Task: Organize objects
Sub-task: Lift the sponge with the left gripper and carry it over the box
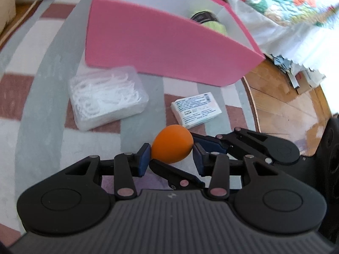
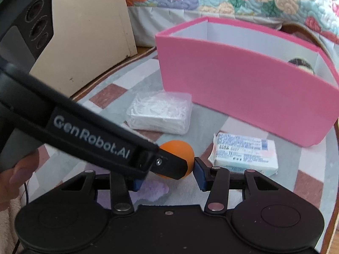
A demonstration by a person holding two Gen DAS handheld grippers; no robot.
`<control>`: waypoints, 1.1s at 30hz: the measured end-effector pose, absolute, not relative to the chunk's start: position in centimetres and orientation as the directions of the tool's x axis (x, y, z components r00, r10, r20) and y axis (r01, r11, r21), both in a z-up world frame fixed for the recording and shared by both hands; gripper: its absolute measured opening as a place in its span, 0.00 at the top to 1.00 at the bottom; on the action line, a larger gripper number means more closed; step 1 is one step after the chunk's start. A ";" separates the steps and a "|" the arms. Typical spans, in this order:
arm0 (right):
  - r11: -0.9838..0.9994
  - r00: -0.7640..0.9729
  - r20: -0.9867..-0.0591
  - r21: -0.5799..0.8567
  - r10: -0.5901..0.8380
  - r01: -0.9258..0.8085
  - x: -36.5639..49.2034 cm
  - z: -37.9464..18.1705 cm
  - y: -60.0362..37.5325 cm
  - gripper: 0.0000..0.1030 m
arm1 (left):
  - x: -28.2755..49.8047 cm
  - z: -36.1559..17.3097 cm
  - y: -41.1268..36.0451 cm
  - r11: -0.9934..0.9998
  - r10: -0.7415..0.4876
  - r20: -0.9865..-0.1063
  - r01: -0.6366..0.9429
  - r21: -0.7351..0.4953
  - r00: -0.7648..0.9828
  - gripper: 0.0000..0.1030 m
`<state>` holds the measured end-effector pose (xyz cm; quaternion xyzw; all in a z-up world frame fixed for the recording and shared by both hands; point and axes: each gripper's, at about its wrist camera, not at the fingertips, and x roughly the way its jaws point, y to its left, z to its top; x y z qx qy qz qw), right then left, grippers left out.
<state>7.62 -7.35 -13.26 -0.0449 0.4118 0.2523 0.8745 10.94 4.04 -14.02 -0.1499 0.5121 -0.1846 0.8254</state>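
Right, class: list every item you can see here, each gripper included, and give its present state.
orange ball: pinched between both grippers.
left gripper: shut on the orange ball.
right gripper: shut on the orange ball, one pad hidden.
pink box: open-topped, upright, bottle inside.
floss-pick case: closed, flat on rug.
tissue pack: flat on rug.

A checked rug point(image 1: 31, 110) of grey, white and brown squares covers the wooden floor point(image 1: 281, 97). On it stand a pink box point(image 1: 169, 48), a clear case point(image 1: 108, 97) of floss picks and a tissue pack point(image 1: 196, 109).
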 end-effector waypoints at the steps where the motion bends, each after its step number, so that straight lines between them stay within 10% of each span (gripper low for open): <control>1: 0.868 0.546 -0.733 0.121 0.405 -0.482 7.5 -13.0 -7.4 0.49 | 10.8 -13.6 3.8 0.890 -0.454 -0.786 0.165 -0.425 0.420 0.60; 33: 0.841 0.560 -0.678 0.166 0.477 -0.515 6.4 -9.9 -8.2 0.49 | 8.2 -10.7 6.2 0.838 -0.503 -0.703 0.083 -0.540 0.503 0.64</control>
